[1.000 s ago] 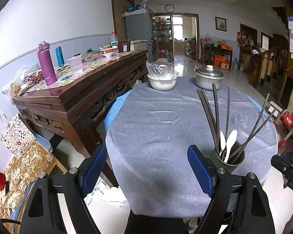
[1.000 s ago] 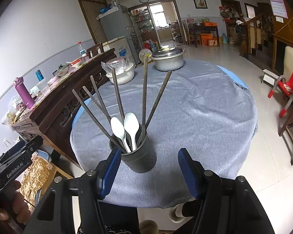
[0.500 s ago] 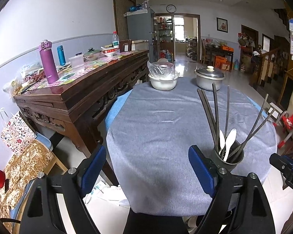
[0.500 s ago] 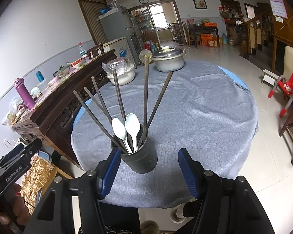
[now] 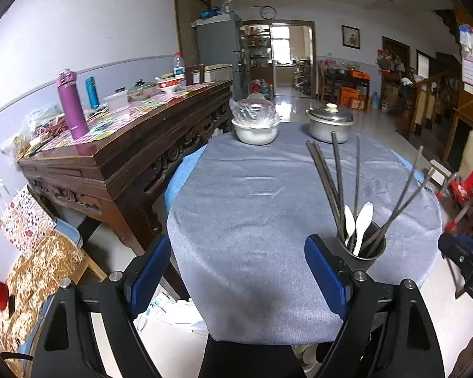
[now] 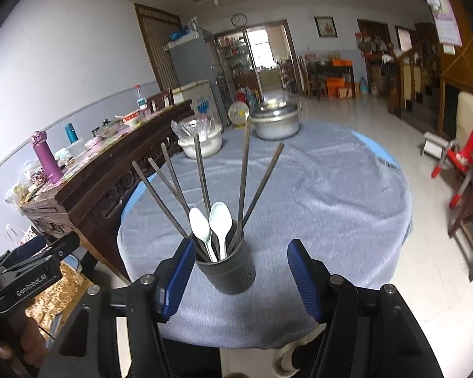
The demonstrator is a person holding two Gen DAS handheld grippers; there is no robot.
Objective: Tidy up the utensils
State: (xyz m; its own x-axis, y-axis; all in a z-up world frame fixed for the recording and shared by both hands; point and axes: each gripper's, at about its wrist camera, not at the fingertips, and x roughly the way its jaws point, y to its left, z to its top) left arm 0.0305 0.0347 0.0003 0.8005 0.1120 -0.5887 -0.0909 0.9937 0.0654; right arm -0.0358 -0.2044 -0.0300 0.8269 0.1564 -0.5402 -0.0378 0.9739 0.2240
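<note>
1. Straight ahead of your right claw (image 6: 238, 275), jaws apart and empty, the utensil holder (image 6: 230, 267) stands on the desk (image 6: 331, 195) near its front edge, holding chopsticks (image 6: 201, 173) and two white spoons (image 6: 219, 220).
2. Your left claw (image 5: 236, 275) is also apart, with the holder off to its right.
3. Judging by the fanned sticks, approach low and grip the holder's body.
4. Utensil tips inside the holder are hidden.
</note>
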